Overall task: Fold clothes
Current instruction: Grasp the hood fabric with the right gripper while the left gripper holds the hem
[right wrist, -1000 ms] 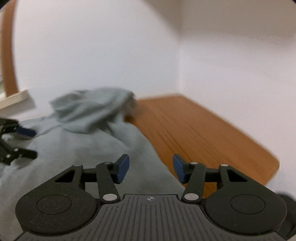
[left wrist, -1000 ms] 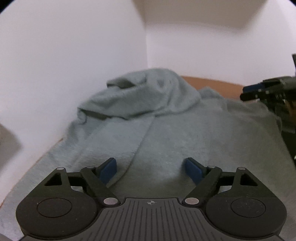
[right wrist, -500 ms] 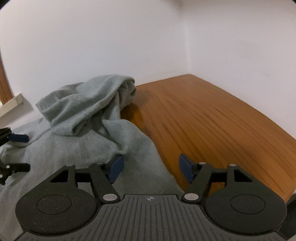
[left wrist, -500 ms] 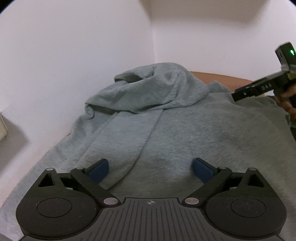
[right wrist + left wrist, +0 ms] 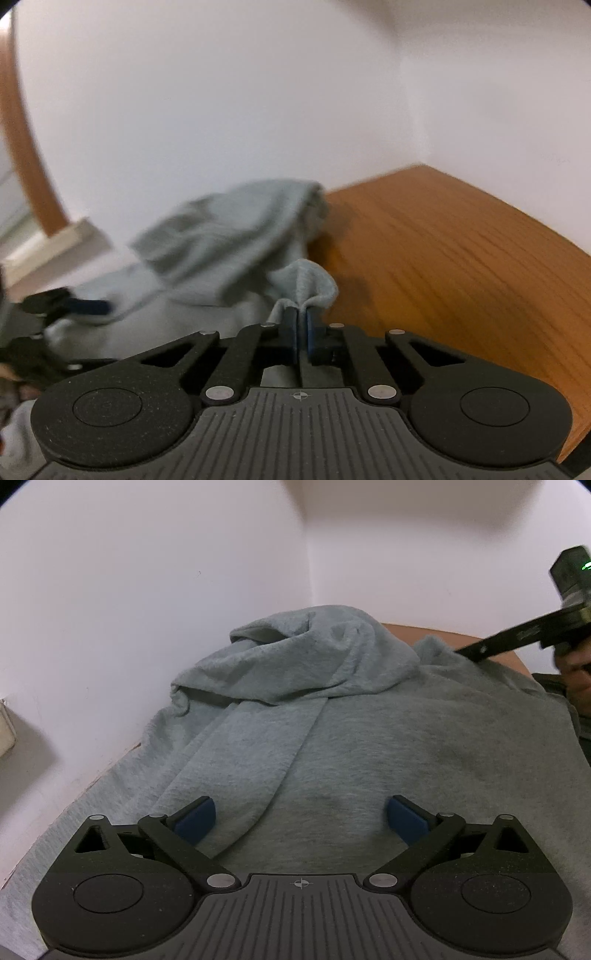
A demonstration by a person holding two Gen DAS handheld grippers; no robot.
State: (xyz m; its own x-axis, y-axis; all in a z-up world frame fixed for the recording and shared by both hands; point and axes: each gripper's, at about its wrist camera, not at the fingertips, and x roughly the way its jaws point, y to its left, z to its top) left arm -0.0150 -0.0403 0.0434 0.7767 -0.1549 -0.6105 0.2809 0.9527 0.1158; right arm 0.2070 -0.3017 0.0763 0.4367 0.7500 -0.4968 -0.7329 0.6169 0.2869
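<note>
Item one: hoodie (image 5: pixel 388 738), grey, spread on the wooden table (image 5: pixel 443 251), its hood (image 5: pixel 303 657) bunched at the far end against the white wall (image 5: pixel 147 590).

Item two, left of the hoodie's middle: my left gripper (image 5: pixel 301 818), jaws spread wide, holding nothing, poised low over the cloth beside a sleeve (image 5: pixel 251 760) folded across the body.

Item three, at the hoodie's right edge, just beside bare table: my right gripper (image 5: pixel 302 330), pads pressed together on a raised ridge of cloth.

Step in hand, as I judge it: gripping the right side for a fold.

Next move, I reckon: carry that pinched edge in toward the hoodie's middle while my left gripper pins or takes the cloth.
</note>
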